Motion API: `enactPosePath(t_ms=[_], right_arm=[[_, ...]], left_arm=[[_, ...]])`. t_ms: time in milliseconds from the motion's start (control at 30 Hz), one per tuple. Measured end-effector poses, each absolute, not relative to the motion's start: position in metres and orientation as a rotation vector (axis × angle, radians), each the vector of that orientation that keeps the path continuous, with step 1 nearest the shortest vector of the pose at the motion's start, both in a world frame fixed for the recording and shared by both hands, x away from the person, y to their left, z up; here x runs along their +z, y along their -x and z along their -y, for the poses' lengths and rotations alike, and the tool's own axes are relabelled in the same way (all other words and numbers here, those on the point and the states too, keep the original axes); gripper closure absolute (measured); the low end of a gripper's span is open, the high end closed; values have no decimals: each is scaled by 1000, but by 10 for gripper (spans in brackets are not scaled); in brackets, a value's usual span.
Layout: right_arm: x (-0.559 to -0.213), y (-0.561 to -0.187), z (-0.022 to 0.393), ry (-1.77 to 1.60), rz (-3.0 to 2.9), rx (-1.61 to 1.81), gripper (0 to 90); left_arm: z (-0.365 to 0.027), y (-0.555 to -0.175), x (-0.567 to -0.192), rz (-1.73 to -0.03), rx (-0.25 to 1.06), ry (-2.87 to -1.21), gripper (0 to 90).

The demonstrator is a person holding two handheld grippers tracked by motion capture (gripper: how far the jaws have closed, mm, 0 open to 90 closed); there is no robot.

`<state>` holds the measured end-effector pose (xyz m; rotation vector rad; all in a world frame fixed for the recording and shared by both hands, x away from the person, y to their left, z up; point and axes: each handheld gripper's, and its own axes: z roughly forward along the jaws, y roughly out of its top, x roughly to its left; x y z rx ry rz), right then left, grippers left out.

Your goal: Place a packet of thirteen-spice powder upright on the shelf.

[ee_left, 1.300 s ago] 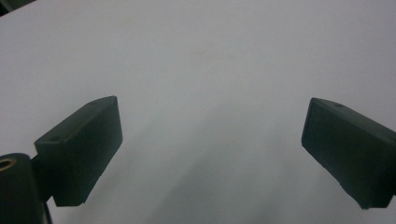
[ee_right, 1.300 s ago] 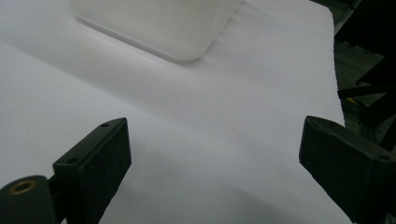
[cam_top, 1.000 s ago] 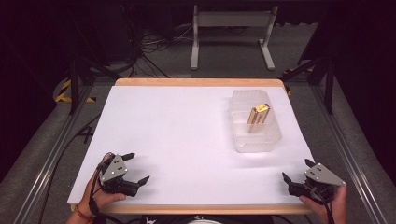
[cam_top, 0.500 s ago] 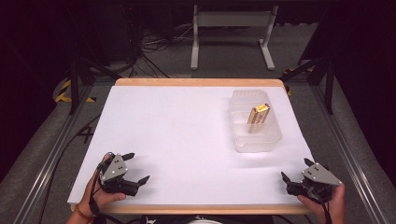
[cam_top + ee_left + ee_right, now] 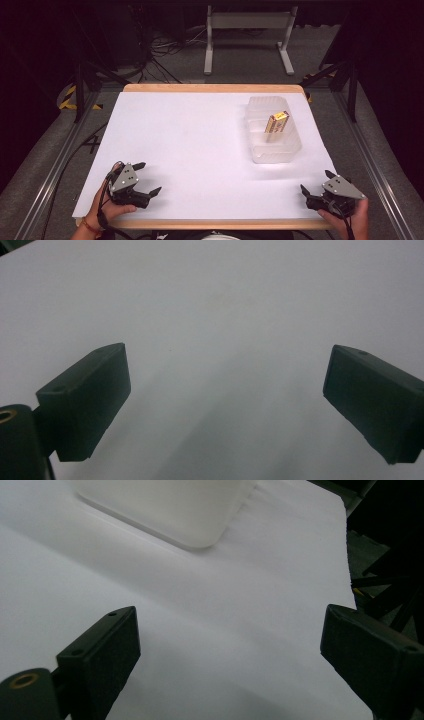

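Right hand-held gripper (image 5: pixel 317 183) shifted slightly; container (image 5: pixel 273 130) well ahead; both grippers wide, left (image 5: pixel 147 178) empty.

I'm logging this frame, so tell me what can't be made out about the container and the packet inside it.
- yellow packet: print too small in the high view.
- clear container: cut off by the top edge in the right gripper view, hiding its contents.
- Packet's lower end: blurred behind the container's cloudy wall.

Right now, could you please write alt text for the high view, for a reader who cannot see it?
A clear plastic container holding a yellow packet sits at the far right of a white table. The left gripper and right gripper, both open, rest near the table's front corners.
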<state>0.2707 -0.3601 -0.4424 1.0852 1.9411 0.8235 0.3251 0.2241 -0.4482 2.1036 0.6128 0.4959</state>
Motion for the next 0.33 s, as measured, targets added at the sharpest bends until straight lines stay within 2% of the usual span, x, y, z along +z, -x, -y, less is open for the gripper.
enactPosePath(t_ms=[333], right_arm=[[-442,-267,363,-1105,-1922,824,98]], left_arm=[[-223,-326,-448,-610,496,-2100,57]])
